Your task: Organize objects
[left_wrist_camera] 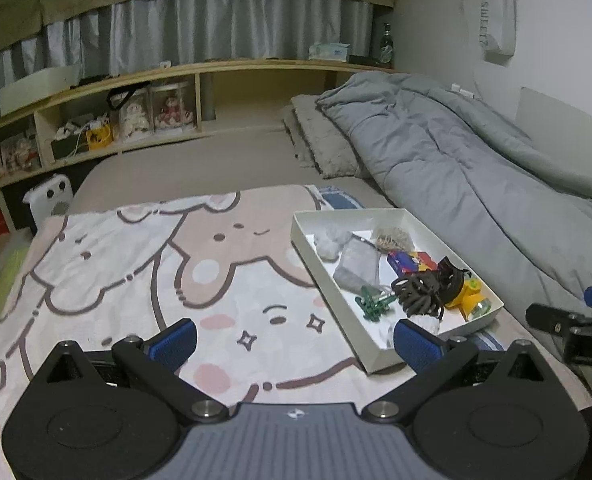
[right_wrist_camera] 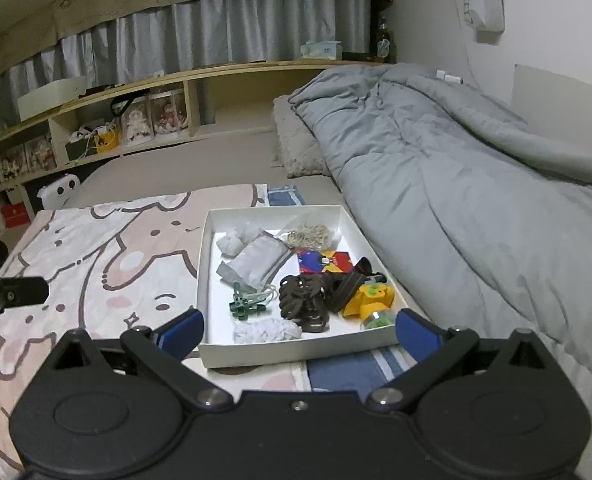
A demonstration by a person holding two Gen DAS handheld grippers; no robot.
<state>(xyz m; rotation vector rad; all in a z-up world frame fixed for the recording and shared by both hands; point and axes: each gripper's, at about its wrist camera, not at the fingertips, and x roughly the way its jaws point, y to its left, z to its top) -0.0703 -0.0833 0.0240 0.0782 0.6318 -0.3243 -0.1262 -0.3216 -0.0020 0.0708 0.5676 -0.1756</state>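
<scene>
- Both hand-held grippers are spread wide with nothing between the blue pads. The left hand-held gripper [left_wrist_camera: 293, 340] hovers over the cartoon blanket [left_wrist_camera: 135, 280]; the right hand-held gripper [right_wrist_camera: 298, 332] sits right at the near wall of the white tray [right_wrist_camera: 296, 350].
- The tray is on the bed, beside the grey duvet [right_wrist_camera: 476, 184], which lies at 3 o'clock of it. It looks like thin card with low walls, so I'd guess it's light and would flex if pinched by one wall.
- The stuff inside is all small and probably weighs next to nothing:
- Green clips [right_wrist_camera: 247, 305] at 7 o'clock in the tray: hard plastic, springy, likely slippery. I'd grab across the flat body.
- Dark brown claw clip [right_wrist_camera: 302, 300] in the near middle: stiff, toothy, tangled with a black strap [right_wrist_camera: 350, 286]. It might drag the strap along.
- Yellow toy thing [right_wrist_camera: 370, 300] at 5 o'clock: rigid, chunky, an easy pinch on the sides.
- Grey pouch [right_wrist_camera: 255, 262] in the middle: soft fabric that will droop, so take a bunched edge.
- Rubber bands [right_wrist_camera: 312, 234] at 12 o'clock: a loose, stretchy pile, so expect to grab several.
- White fluffy bit [right_wrist_camera: 265, 330] by the near wall and crumpled white wad [right_wrist_camera: 231, 242] at 10 o'clock: squashy, no fragility worries.
- Red and blue card packet [right_wrist_camera: 324, 261]: flat and slick, hardest to get under.
</scene>
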